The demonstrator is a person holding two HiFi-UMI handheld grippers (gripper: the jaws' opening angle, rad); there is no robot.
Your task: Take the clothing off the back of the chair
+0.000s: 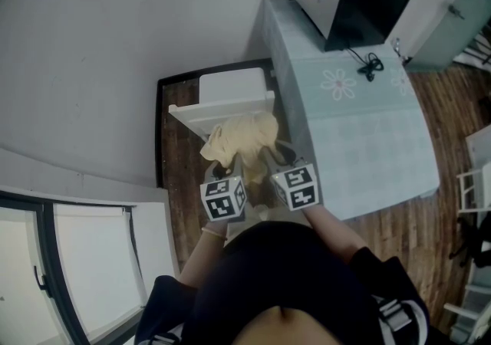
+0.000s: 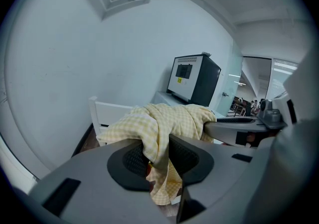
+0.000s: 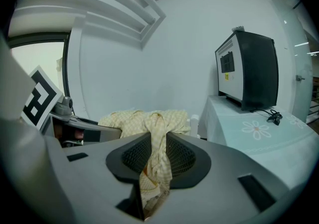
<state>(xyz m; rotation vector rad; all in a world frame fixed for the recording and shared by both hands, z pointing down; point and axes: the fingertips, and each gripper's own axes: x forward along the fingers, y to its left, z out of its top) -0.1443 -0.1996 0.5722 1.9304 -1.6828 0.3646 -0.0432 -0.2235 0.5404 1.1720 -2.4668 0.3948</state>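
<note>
So the yellow checked cloth (image 1: 244,136) was bunched mid-frame in the head view, right by the white chair (image 1: 230,92). Left gripper (image 2: 158,161) and right gripper (image 3: 158,156) each pinched a fold. Table (image 1: 360,129) sat just right of it.

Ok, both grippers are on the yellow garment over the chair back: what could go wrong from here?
1. The left gripper and right gripper each pinch only a thin fold of the yellow garment; it may slip out when pulled.
2. Much of the cloth appears to lie over the back of the white chair, so it may snag on a corner post and drag the chair.
</note>
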